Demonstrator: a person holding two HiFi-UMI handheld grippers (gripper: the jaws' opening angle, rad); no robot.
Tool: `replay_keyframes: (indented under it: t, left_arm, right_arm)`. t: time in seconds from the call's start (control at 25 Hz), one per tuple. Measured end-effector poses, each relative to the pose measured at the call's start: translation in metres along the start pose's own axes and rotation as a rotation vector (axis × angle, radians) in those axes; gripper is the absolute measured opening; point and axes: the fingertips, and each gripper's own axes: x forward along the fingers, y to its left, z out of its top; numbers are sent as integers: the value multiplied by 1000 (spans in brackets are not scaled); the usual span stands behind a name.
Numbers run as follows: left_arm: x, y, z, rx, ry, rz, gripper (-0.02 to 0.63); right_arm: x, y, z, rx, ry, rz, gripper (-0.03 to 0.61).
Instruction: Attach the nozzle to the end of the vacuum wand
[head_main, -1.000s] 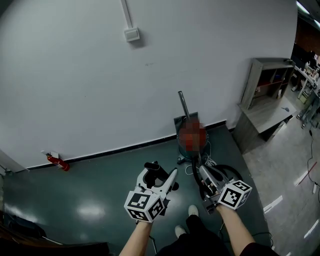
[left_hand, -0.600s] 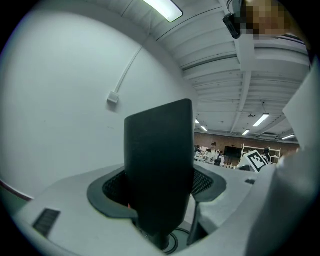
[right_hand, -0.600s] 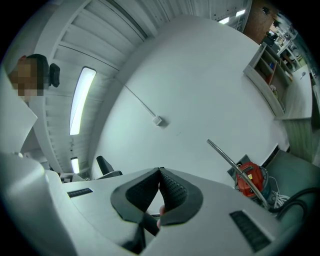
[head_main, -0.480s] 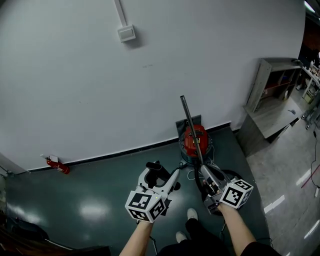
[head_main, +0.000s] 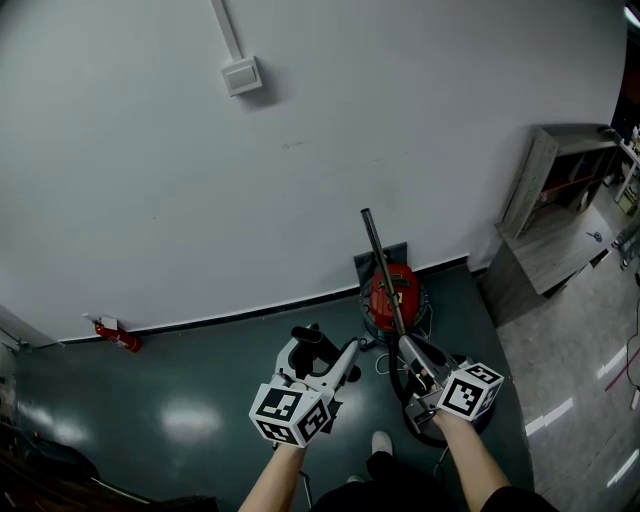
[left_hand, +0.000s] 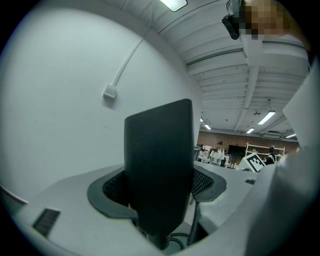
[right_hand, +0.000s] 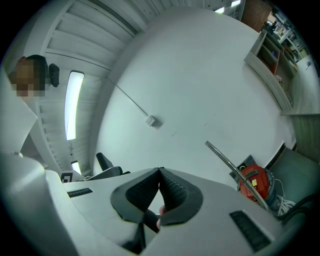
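In the head view my left gripper (head_main: 325, 362) is shut on the black nozzle (head_main: 312, 338), whose end sticks up past the fingers. The left gripper view shows that nozzle (left_hand: 159, 170) as a broad dark slab clamped between the pads. My right gripper (head_main: 411, 352) is shut, its pads (right_hand: 172, 186) meeting with nothing seen between them. The metal vacuum wand (head_main: 381, 268) slants up from the red vacuum canister (head_main: 394, 290) against the wall, just beyond the right gripper. From the right gripper the wand (right_hand: 231, 162) and canister (right_hand: 253, 182) lie to the right.
A grey shelf unit (head_main: 555, 200) stands at the right by the wall. A small red fire extinguisher (head_main: 117, 337) sits at the wall's foot on the left. A black hose (head_main: 425, 428) loops on the floor under my right hand. The person's shoe (head_main: 381, 442) shows below.
Both grippers have been carried toward the wall and the vacuum, which now sits closer to them in the head view. The left still holds the nozzle; the right stays shut.
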Motion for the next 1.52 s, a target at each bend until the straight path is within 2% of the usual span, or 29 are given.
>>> replay_keyframes:
  t: [0.68,1.52]
  left_arm:
    - [70,30,17,8,4,13,325]
    - [160,126,40,-1,35,-89,325]
  right_arm:
    - [38,-53,34,27,-9,-3,17]
    - [145,-94,58,14,-40,-102,17]
